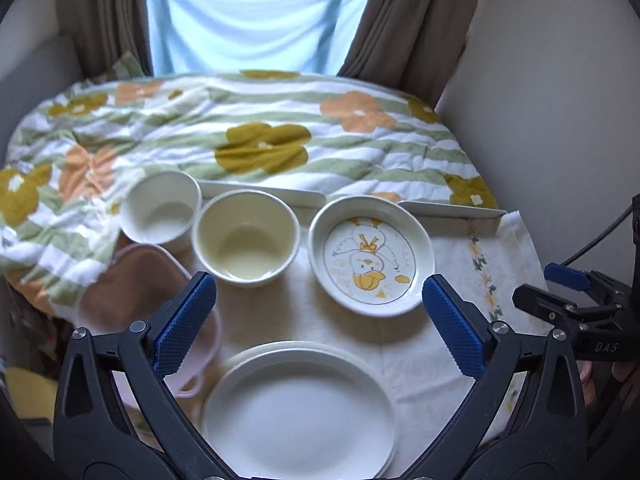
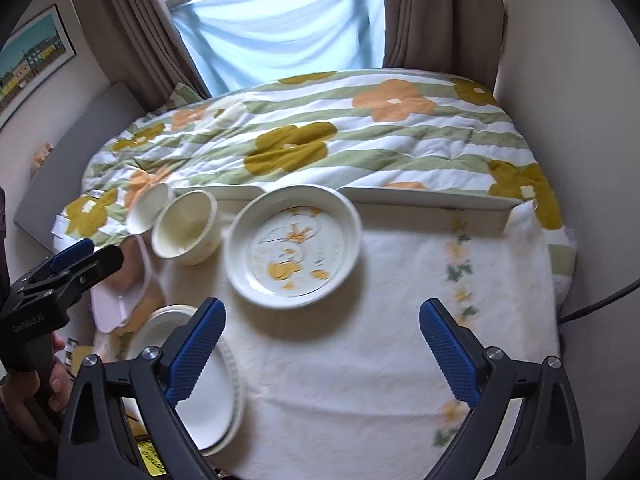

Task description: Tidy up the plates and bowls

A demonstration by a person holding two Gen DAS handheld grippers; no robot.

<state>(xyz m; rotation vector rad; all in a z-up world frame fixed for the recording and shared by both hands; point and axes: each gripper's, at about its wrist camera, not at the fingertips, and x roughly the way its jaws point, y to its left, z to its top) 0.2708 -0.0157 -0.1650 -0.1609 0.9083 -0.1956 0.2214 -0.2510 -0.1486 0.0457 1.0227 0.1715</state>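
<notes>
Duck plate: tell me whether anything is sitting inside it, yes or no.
No: in the left wrist view the duck plate shows only its printed drawing, with nothing lying in it, and the two bowls stand apart to its left.

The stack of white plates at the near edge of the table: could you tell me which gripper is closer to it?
Left. The left gripper hangs open right over the stack of white plates; the right gripper, also open, is off to the stack's right.
</notes>
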